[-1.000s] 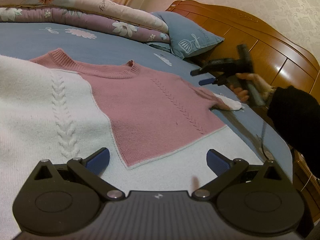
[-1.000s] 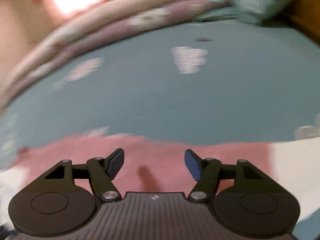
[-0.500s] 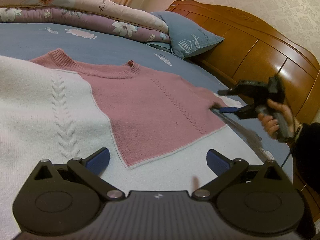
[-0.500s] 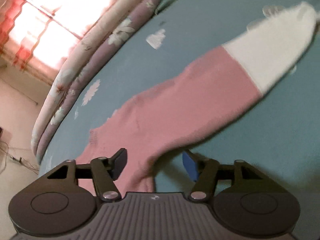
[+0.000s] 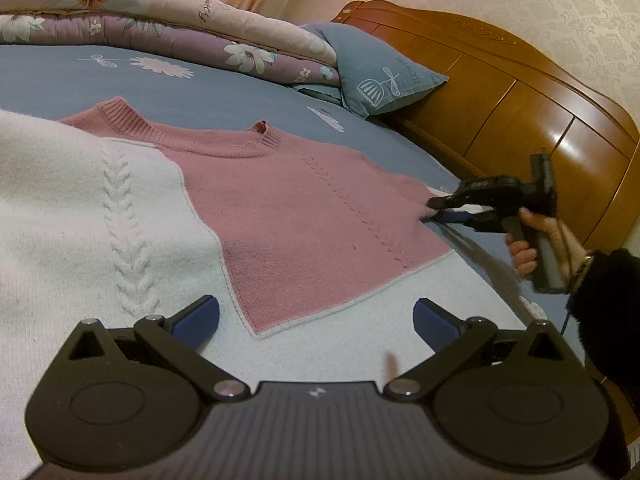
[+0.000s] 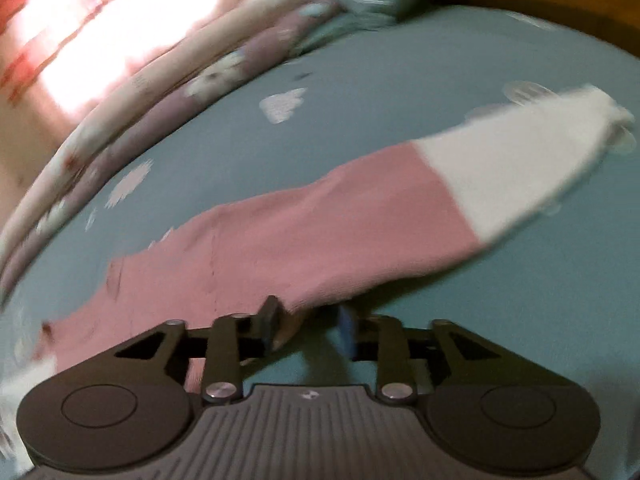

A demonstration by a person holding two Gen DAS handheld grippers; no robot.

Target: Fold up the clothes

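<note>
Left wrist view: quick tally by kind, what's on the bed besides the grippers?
Sweaters: 1, the pink and white sweater
Quilts: 1, the folded floral quilt
Pillows: 1, the blue pillow
Total: 3

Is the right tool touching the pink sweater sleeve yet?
Touching. In the right wrist view the sleeve's edge lies between the closing fingers of the right tool, against one pad; a firm pinch isn't clear.

a bedroom: bed (image 5: 240,92), pillow (image 5: 384,80), wooden headboard (image 5: 520,120).
</note>
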